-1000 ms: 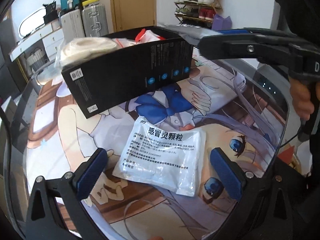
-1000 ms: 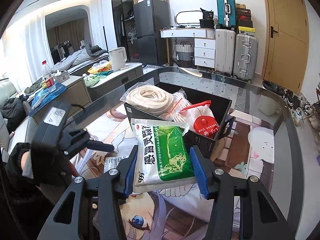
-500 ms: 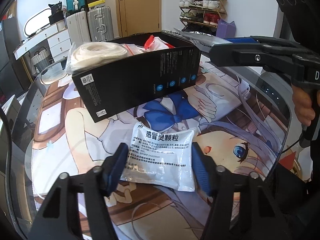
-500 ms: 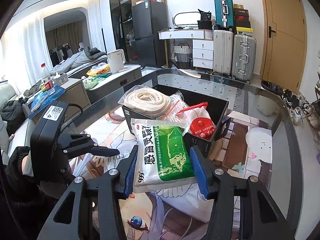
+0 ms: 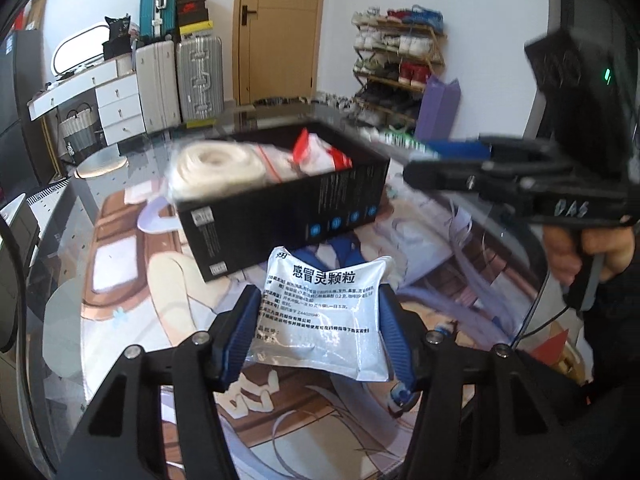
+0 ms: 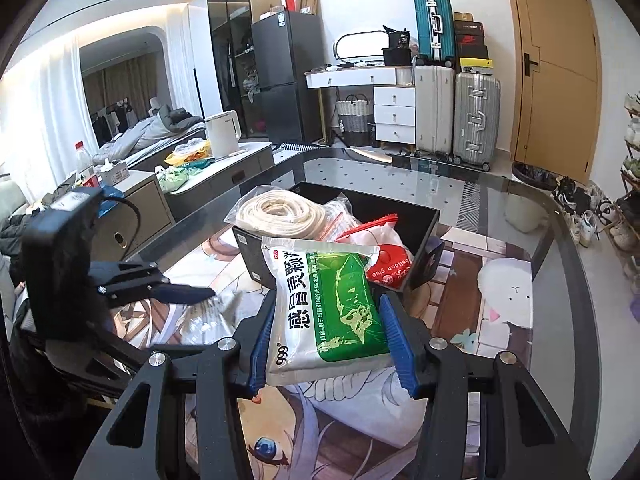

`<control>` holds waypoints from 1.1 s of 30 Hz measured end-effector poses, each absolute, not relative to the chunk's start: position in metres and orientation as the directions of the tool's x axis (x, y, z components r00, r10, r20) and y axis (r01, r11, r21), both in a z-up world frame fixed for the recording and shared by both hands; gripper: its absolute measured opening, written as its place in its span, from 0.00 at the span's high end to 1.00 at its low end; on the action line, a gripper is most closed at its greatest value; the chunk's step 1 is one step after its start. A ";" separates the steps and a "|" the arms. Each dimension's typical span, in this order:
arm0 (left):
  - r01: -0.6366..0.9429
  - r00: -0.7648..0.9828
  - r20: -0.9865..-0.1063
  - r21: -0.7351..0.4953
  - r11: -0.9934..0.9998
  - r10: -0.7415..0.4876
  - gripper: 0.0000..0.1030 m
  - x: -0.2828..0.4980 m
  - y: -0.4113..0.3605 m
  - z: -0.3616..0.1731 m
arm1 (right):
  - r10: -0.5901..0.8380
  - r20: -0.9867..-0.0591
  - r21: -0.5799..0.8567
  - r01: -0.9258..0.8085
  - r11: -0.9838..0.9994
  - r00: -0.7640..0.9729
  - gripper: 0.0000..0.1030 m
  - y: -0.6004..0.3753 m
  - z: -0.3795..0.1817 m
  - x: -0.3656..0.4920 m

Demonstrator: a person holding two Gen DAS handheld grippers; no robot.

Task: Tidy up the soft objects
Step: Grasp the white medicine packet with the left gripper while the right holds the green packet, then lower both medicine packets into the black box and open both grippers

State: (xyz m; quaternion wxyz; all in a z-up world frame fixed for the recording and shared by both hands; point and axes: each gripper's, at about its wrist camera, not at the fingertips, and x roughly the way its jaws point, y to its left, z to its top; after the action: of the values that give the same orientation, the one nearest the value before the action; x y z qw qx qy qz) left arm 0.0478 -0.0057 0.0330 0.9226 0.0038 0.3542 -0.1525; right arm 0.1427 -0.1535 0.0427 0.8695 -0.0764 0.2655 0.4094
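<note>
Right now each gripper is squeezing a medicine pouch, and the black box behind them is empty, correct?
Not quite. The left gripper and right gripper do each squeeze a medicine pouch, but the black box is not empty: the right wrist view shows a bagged coil of white rope and a red-and-white packet in it.

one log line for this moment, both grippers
left gripper: shut on silver sachet | right gripper: shut on green sachet | black box: part filled
</note>
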 end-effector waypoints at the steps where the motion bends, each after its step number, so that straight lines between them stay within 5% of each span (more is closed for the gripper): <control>1: 0.280 0.710 -0.647 -0.103 0.955 -0.278 0.44 0.047 -0.004 0.036 | 0.672 -0.523 0.087 -0.751 0.655 0.525 0.51 -0.154 0.042 0.143; 19: 0.172 0.827 -0.530 -0.081 0.982 -0.188 0.44 0.065 0.026 0.094 | 0.665 -0.476 0.112 -0.711 0.694 0.575 0.51 -0.151 0.060 0.157; 33: 0.134 0.837 -0.526 -0.072 0.988 -0.151 0.44 0.117 0.031 0.095 | 0.653 -0.488 0.100 -0.707 0.700 0.579 0.51 -0.128 0.070 0.189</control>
State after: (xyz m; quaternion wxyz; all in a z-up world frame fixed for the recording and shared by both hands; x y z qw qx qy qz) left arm 0.1174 0.0310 0.0946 0.9582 -0.0159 0.2757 -0.0744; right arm 0.1890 -0.1277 0.0702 0.8869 -0.0528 0.2524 0.3834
